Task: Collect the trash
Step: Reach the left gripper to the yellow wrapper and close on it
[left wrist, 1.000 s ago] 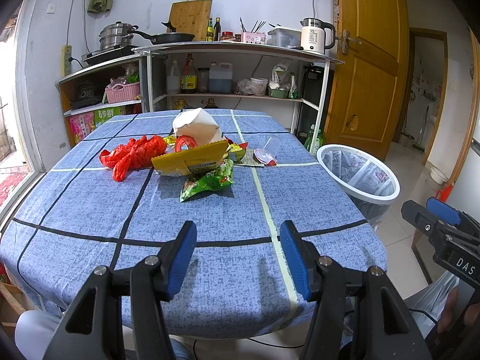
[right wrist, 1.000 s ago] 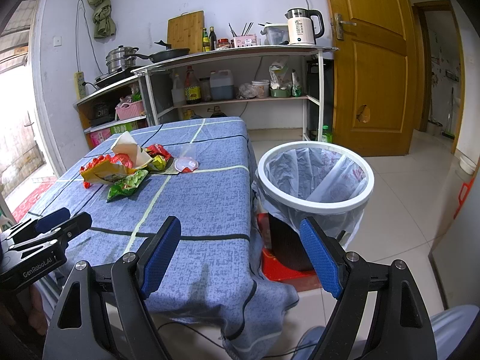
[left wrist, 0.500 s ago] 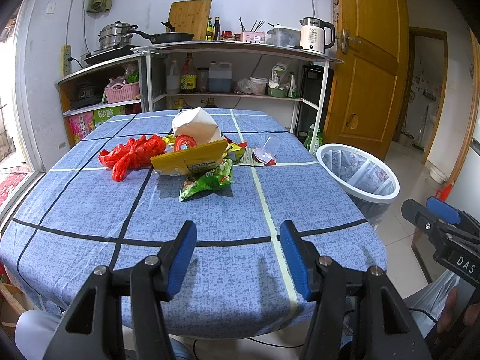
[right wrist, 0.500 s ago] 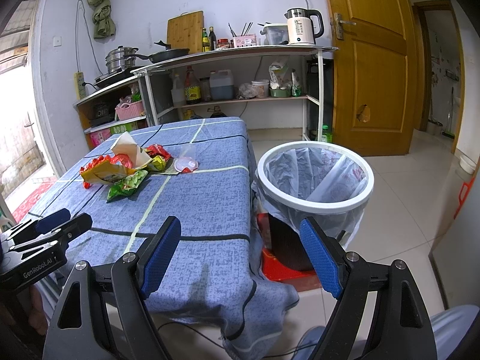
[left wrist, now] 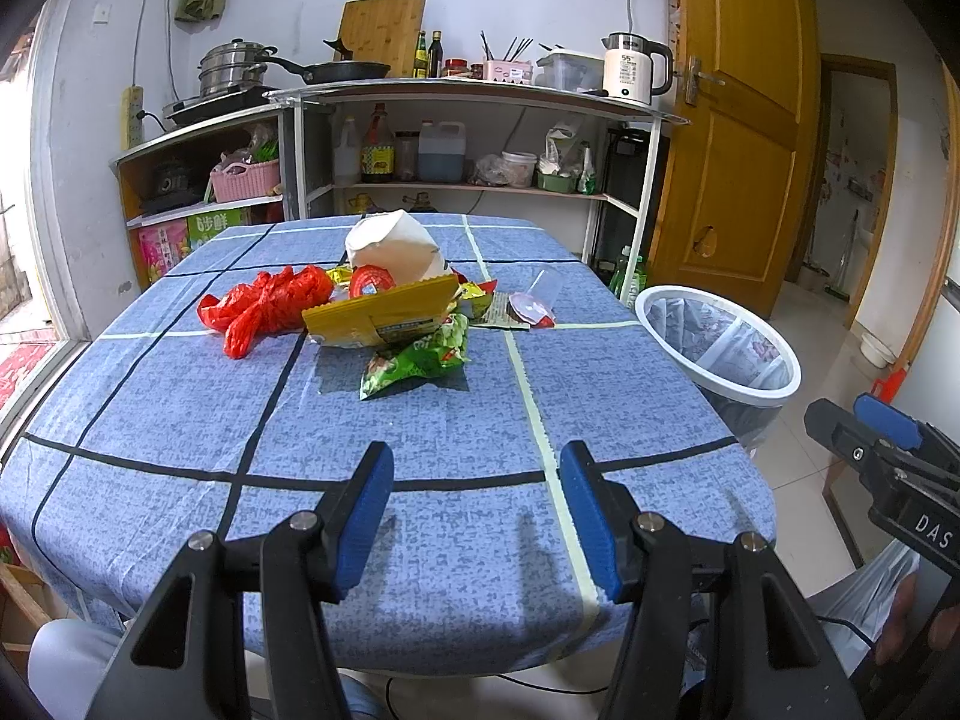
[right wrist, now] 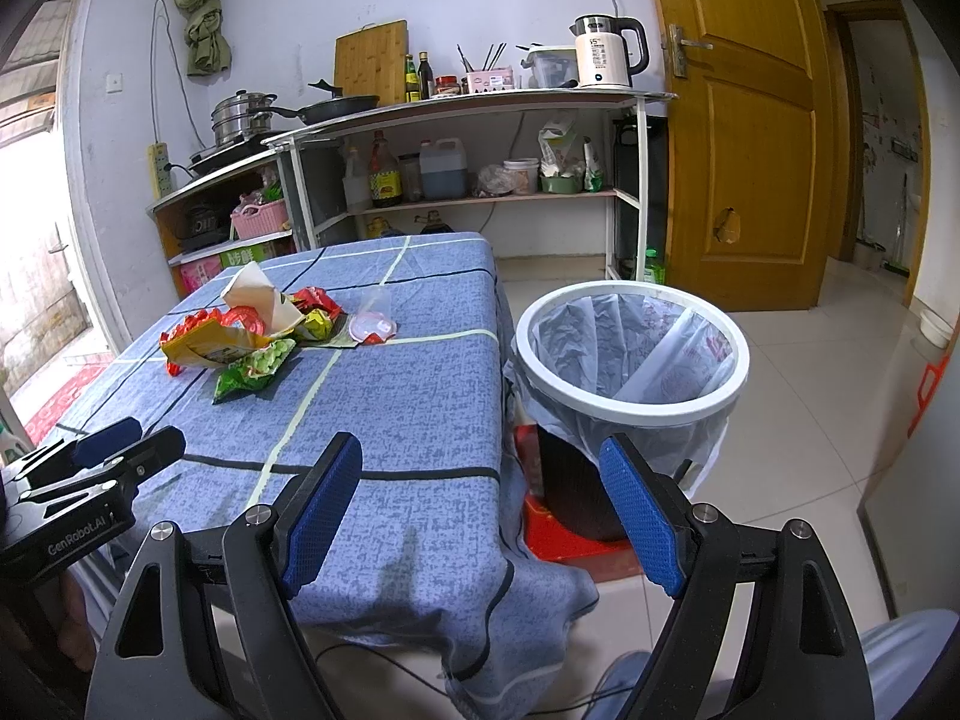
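A pile of trash lies mid-table: a red plastic bag [left wrist: 264, 306], a yellow wrapper [left wrist: 381, 317], a green snack bag [left wrist: 417, 357], a white paper bag [left wrist: 393, 246] and a clear cup with a lid [left wrist: 534, 306]. The pile also shows in the right wrist view [right wrist: 240, 342]. A white-rimmed bin with a liner [left wrist: 717, 342] [right wrist: 630, 348] stands right of the table. My left gripper [left wrist: 474, 510] is open and empty over the table's near edge. My right gripper [right wrist: 480, 510] is open and empty, near the table's right corner, short of the bin.
The table wears a blue checked cloth [left wrist: 180, 420]. Kitchen shelves [left wrist: 468, 180] with bottles, pans and a kettle [left wrist: 630, 69] stand behind it. A wooden door [left wrist: 738, 120] is at the right. Tiled floor [right wrist: 810, 420] surrounds the bin.
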Demonstrator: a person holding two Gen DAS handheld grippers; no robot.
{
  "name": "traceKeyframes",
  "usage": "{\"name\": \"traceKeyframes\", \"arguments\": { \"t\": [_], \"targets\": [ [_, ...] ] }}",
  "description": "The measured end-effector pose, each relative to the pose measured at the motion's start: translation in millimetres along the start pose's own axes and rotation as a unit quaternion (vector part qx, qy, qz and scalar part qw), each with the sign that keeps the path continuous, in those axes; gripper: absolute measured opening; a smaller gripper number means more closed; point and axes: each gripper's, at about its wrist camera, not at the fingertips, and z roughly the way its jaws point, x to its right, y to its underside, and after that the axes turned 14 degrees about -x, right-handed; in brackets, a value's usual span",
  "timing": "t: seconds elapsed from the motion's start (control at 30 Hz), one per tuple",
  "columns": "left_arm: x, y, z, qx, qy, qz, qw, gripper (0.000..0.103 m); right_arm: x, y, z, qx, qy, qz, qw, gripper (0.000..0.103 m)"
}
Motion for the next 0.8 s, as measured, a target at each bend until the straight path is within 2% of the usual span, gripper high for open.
{"name": "traceKeyframes", "arguments": {
  "t": [0.33, 0.5, 0.67, 0.8],
  "targets": [
    [-8.9, -10.5, 10.5, -0.004, 0.004, 0.004, 1.0000, 0.060, -4.9, -17.4, 12.0, -0.004, -0.018, -0.020, 1.000, 0.082],
    [-20.8, -31.8, 21.9, -0.008, 0.009, 0.003, 0.9999, 0.060, -8.4, -44.5, 36.7, -0.027, -0.055, -0.037, 0.997, 0.082],
    [-40.9, -56.1, 32.0, -0.006, -0.008, -0.015, 0.9998, 0.060, -18.1, -74.9, 64.6, -0.046, -0.077, -0.062, 0.994, 0.082],
    [-59.4, -73.4, 38.8, -0.003, -0.007, -0.041, 0.9991, 0.065, -29.8, -104.6, 94.1, -0.071, -0.103, -0.077, 0.989, 0.082]
  ]
}}
